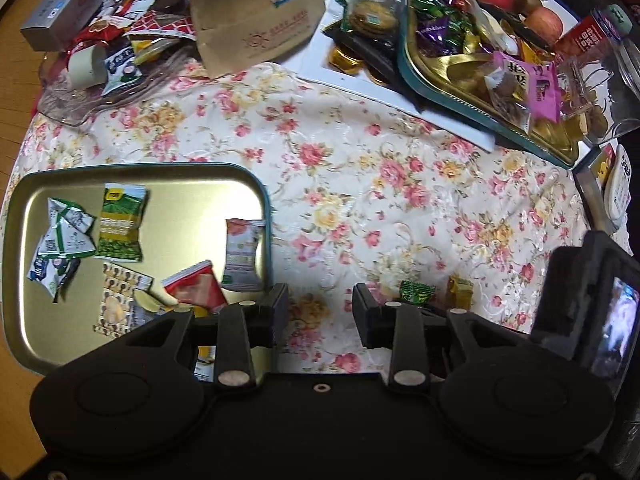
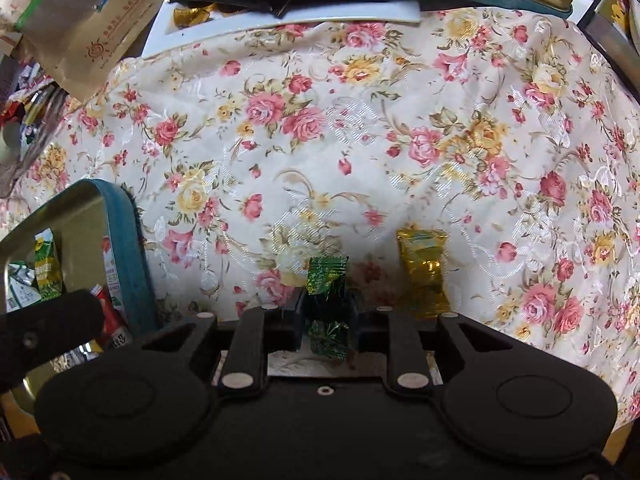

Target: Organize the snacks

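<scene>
The right gripper (image 2: 325,312) is clamped on a green foil candy (image 2: 327,280), its 2 fingers pressed against the wrapper's sides just above the floral tablecloth (image 2: 360,120). Whether the candy is already lifted clear of the cloth cannot be told from this view. Just beside it, to the right, lies a gold-wrapped candy (image 2: 422,268), flat on the cloth and untouched.

The left gripper (image 1: 320,312) hangs with its jaws apart and nothing between them, over bare cloth just right of the near tray (image 1: 140,172), a shallow gold tin with a teal rim. From the left wrist view, the green candy and the gold one (image 1: 460,292) show just past the right finger.

The sorting looks partly done. The near tray already holds about 7 small packets, among them a green sachet (image 1: 120,224), a red-and-white packet (image 1: 196,288) and some crumpled white-and-green ones (image 1: 64,240). What is left, as far as can be seen: the 2 candies on the cloth, and perhaps the jumble of wrappers at the far left (image 1: 120,28). The far tray (image 1: 480,92) is heaped with purple and pink sweets (whether those count as sorted already is unclear). The likely next move is to carry the green candy left and over the teal rim.
</scene>
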{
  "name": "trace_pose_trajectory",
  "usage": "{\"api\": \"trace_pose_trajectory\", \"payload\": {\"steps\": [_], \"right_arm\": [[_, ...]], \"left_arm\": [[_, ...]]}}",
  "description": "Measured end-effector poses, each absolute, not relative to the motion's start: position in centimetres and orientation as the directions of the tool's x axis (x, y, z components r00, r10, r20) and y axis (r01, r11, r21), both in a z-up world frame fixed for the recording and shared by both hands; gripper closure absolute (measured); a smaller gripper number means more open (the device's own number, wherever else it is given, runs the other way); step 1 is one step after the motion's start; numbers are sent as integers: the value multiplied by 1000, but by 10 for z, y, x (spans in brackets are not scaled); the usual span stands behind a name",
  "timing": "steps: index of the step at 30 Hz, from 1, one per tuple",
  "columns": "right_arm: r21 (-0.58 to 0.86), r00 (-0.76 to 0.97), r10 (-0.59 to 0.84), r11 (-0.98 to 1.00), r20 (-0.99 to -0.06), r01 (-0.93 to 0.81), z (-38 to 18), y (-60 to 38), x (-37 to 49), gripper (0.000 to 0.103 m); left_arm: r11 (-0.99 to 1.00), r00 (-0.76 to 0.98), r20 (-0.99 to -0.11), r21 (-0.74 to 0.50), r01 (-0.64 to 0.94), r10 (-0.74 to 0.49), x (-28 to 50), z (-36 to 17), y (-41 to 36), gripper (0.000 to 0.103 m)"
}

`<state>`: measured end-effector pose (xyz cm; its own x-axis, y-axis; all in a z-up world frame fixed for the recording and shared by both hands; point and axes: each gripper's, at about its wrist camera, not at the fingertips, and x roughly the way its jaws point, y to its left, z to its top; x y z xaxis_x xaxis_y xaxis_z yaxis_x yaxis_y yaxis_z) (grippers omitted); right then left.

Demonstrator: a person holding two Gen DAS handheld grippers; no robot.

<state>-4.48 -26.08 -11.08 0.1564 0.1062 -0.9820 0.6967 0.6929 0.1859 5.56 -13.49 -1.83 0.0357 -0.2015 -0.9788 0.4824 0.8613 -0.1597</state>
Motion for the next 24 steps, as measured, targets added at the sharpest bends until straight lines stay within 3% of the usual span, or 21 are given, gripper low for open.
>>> {"api": "trace_pose_trajectory", "payload": {"steps": [7, 24], "right_arm": [[288, 261, 137, 624, -956, 727, -90, -296, -76, 74], [219, 223, 57, 534, -973, 817, -78, -328, -113, 73]], "left_arm": [[869, 16, -978, -178, 461, -209, 49, -24, -152, 60], [837, -72, -987, -160, 524, -143, 14, -78, -205, 60]]}}
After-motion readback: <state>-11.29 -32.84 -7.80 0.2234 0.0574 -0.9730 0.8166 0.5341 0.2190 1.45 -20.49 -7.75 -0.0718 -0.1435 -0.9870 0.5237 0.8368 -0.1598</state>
